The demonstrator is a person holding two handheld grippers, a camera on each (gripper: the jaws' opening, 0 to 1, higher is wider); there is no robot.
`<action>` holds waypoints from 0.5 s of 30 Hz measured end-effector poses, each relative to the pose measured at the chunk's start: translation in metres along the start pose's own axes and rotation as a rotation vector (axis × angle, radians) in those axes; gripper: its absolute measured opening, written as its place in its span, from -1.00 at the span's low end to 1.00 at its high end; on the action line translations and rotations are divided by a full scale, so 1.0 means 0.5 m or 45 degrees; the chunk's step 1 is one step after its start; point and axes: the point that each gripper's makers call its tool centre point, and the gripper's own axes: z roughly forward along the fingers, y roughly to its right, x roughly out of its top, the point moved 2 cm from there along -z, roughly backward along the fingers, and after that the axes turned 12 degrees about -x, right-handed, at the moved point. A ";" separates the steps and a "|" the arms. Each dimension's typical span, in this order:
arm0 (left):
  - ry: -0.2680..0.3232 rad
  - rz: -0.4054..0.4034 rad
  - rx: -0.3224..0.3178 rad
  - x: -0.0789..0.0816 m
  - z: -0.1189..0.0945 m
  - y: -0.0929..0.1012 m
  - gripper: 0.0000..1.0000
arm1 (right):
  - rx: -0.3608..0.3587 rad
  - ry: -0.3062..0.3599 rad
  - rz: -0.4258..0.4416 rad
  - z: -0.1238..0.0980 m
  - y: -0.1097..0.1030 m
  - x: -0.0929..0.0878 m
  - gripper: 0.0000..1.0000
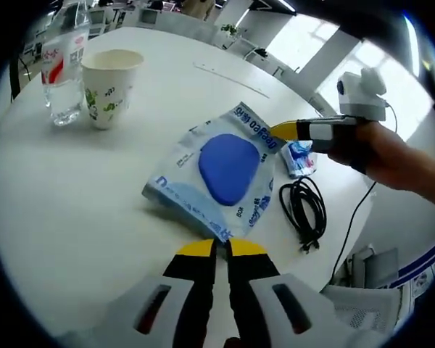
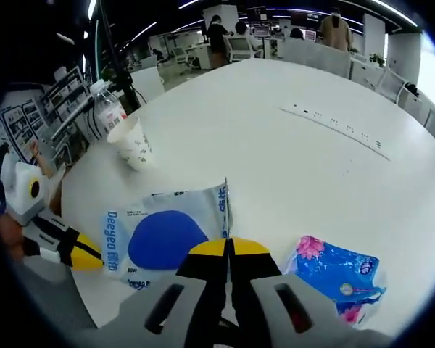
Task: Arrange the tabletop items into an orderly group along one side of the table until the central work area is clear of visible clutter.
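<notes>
Blue and white plastic is what both tools are pinching: a flat wipes pack [image 1: 221, 174] with a big blue oval on it is lying in the middle of the round white worktop [image 1: 72, 210]. In the left gripper view, the left hand-held gripper [image 1: 221, 248] is sitting at 6 o'clock with its yellow tips pressed together on the near edge of the pack. The right hand-held gripper [image 1: 284, 130] is coming in from 3 o'clock, and its yellow tip is touching the far side of the pack. In the right gripper view, the right hand-held gripper [image 2: 228, 248] is closed on the pack's edge too, and the left hand-held gripper [image 2: 83, 255] is poking in at 8 o'clock. A paper cup [image 1: 110, 87] and a water bottle [image 1: 64, 65] are standing side by side at 10 o'clock, already near the rim. A small tissue packet [image 1: 301, 156] is lying at 3 o'clock, near the pack, with a coiled black cable [image 1: 304, 206] just beside it at 4 o'clock. I think the step now is carrying the pack out of the middle. The next move is probably lifting it with both tools together and setting it beside the cup and bottle, keeping it flat so it is not slipping out.
</notes>
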 end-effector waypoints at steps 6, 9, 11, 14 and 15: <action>-0.006 0.005 0.011 0.004 -0.008 -0.012 -1.00 | -0.009 0.033 0.028 -0.026 -0.001 0.002 -1.00; 0.006 0.007 0.028 0.016 -0.016 -0.027 -1.00 | -0.020 0.050 0.071 -0.040 0.001 -0.004 -1.00; 0.015 0.008 0.038 0.024 -0.022 -0.036 -1.00 | -0.028 0.052 0.073 -0.053 -0.002 -0.013 -1.00; 0.021 0.016 0.047 0.034 -0.026 -0.046 -1.00 | -0.042 0.055 0.105 -0.067 0.000 -0.026 -1.00; 0.026 0.022 0.054 0.043 -0.027 -0.054 -1.00 | -0.043 0.056 0.122 -0.070 0.000 -0.029 -1.00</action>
